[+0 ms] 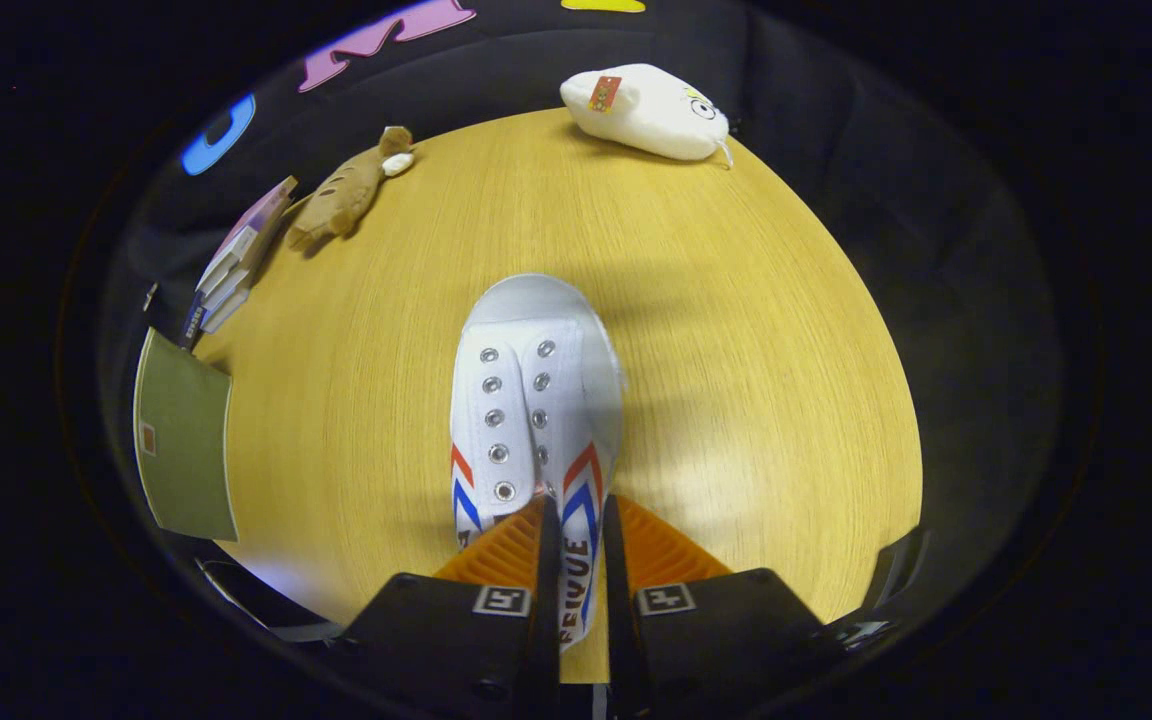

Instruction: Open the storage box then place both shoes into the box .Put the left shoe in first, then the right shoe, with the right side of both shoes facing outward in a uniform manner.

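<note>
A white canvas shoe (534,400) with metal eyelets and red and blue chevron stripes points away from me, toe toward the far side of the round wooden table (756,350). My gripper (576,540) is shut on the shoe's right side wall near the heel opening; both fingers press the thin canvas between them. The shoe hangs from the fingers above the tabletop, casting a shadow ahead of its toe. A green flat panel (184,440) with a small orange mark lies at the table's left rim; whether it belongs to the storage box I cannot tell.
A white plush toy (648,110) lies at the table's far edge. A brown plush animal (348,190) lies far left, beside a stack of books (236,262). Bare wood spreads to the right of the shoe.
</note>
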A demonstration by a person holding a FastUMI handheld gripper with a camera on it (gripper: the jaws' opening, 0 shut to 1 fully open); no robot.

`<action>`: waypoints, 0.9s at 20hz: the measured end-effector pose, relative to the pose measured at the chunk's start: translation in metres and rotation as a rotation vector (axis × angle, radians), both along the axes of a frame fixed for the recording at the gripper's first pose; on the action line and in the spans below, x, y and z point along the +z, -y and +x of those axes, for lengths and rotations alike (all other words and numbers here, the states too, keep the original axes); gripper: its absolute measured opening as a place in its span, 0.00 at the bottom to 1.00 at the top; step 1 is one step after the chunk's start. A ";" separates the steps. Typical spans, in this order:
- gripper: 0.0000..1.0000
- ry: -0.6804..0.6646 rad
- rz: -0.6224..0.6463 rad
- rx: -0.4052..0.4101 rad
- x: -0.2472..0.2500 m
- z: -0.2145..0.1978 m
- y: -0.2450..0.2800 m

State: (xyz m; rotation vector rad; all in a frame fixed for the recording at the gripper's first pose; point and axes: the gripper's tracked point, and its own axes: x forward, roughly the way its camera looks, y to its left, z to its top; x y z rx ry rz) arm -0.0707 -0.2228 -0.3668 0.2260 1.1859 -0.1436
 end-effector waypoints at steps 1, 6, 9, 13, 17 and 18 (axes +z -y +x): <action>0.17 0.004 0.004 -0.017 0.006 0.000 0.003; 0.06 0.016 0.034 -0.077 0.012 -0.004 -0.008; 0.06 0.043 0.039 -0.114 0.035 -0.012 -0.026; 0.06 0.086 0.060 -0.135 0.077 -0.016 -0.063; 0.06 0.162 0.085 -0.113 0.125 -0.004 -0.117; 0.06 0.179 0.093 -0.105 0.135 -0.001 -0.131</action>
